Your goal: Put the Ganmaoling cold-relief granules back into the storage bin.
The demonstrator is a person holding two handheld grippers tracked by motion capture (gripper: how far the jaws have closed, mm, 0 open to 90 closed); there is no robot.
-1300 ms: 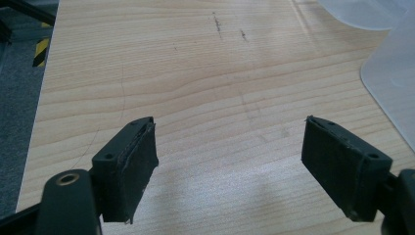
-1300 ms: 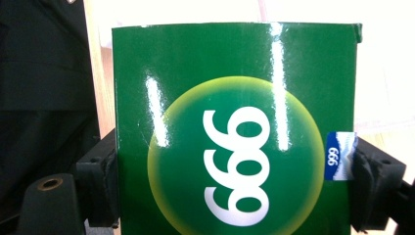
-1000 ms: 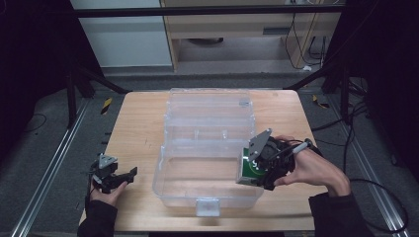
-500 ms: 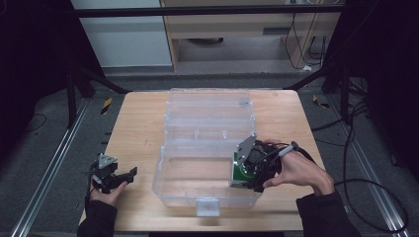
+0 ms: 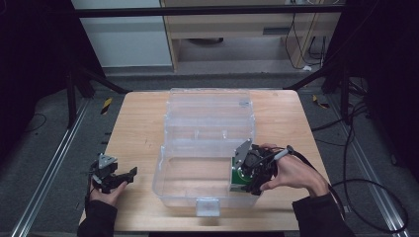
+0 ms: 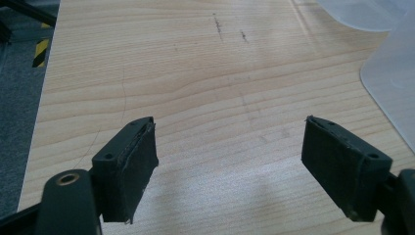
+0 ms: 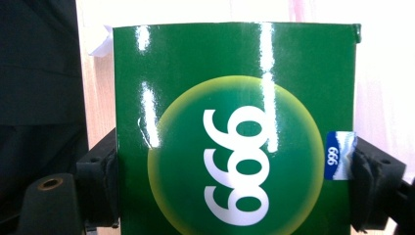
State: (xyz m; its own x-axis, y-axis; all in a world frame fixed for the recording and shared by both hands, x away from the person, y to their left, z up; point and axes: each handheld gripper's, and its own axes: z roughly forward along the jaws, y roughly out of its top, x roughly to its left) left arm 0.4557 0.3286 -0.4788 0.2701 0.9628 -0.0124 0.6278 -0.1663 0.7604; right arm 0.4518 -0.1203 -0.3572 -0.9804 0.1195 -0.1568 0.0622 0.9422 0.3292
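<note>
Wooden table (image 5: 138, 128) in a dim workshop, with a big clear plastic storage bin (image 5: 207, 143) sitting open in the middle. So the right gripper (image 5: 247, 174) has a glossy green box (image 7: 235, 132) pinched between its jaws, one pad pressed on each side edge, and the whole thing is down at the right end of the bin's front compartment. From the high view I honestly can't tell if the box is touching the bottom or hanging just above it. Looks to me like the carrying part is basically done; what's left is setting it down and letting go. The left gripper (image 5: 116, 177) is idle off to the side, jaws spread wide with bare tabletop between them.
</note>
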